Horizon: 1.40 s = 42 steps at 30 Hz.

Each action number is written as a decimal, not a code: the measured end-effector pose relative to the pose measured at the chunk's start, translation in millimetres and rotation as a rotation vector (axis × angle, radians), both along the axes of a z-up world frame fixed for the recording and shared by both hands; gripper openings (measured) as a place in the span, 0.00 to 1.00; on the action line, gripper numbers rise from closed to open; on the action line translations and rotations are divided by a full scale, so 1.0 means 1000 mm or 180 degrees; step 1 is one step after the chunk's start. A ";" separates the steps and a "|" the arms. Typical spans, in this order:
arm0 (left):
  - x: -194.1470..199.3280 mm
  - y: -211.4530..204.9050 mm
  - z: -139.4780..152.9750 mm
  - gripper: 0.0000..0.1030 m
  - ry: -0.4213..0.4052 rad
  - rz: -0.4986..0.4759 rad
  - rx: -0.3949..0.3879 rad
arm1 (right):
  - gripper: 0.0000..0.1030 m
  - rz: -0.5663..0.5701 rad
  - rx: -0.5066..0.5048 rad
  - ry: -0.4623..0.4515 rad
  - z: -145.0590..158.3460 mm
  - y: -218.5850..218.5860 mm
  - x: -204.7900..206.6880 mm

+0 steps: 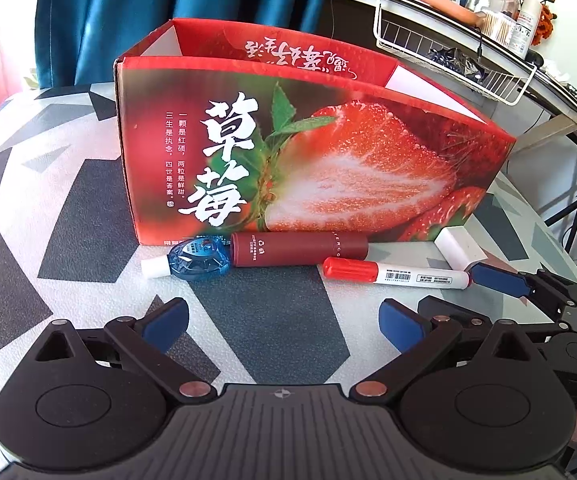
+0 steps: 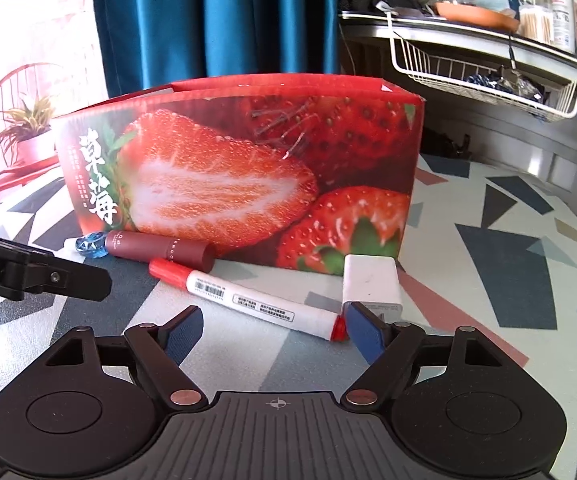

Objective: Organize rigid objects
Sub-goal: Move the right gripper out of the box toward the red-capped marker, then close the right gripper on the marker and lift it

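An open red strawberry box point(image 1: 288, 148) stands on the patterned table; it also shows in the right wrist view point(image 2: 248, 168). In front of it lie a blue correction tape point(image 1: 196, 258), a dark red tube point(image 1: 298, 248), a red-capped white marker point(image 1: 396, 274) and a white block point(image 1: 458, 248). In the right wrist view I see the tape point(image 2: 90, 245), the tube point(image 2: 160, 250), the marker point(image 2: 248, 300) and the block point(image 2: 370, 282). My left gripper point(image 1: 284, 322) is open and empty, short of the tube. My right gripper point(image 2: 274, 334) is open, with the marker's end between its fingers.
The table point(image 1: 268, 332) has a grey, black and white pattern. A blue curtain point(image 1: 168, 8) hangs behind. A cluttered shelf with a white wire basket point(image 2: 488, 76) is at the right. A red chair with a plant point(image 2: 24, 128) stands at the left.
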<state>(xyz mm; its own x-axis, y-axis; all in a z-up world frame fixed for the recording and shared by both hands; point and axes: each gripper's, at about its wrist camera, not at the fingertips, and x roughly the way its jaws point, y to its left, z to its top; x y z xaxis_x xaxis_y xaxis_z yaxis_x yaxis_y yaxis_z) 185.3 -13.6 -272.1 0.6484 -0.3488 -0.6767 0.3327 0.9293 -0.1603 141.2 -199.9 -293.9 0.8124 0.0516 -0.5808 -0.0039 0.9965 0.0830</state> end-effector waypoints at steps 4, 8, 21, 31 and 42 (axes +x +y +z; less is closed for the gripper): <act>0.002 0.004 0.000 0.97 0.0012 0.0038 -0.0061 | 0.79 0.0029 -0.0009 0.0009 -0.001 0.001 0.001; 0.004 0.007 0.000 0.89 0.0051 0.0035 -0.0141 | 0.78 0.0034 0.0013 -0.0005 0.000 0.000 0.000; 0.004 0.002 -0.005 0.85 0.0082 -0.0055 -0.0172 | 0.70 0.0222 -0.0093 -0.0013 -0.002 0.010 0.000; 0.012 0.000 -0.008 0.77 0.0139 -0.0093 -0.0377 | 0.66 0.0097 0.0146 0.0117 -0.005 -0.003 0.010; 0.023 -0.027 -0.011 0.70 0.0067 -0.0181 -0.0252 | 0.52 0.0092 0.0126 0.0066 -0.006 -0.003 0.008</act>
<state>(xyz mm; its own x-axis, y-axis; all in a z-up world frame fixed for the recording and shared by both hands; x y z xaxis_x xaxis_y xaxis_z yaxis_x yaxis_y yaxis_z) 208.7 -40.8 -283.2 0.6119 -0.4376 -0.6588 0.3803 0.8932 -0.2401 148.9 -202.9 -300.1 0.7981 0.0982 -0.5945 -0.0306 0.9920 0.1227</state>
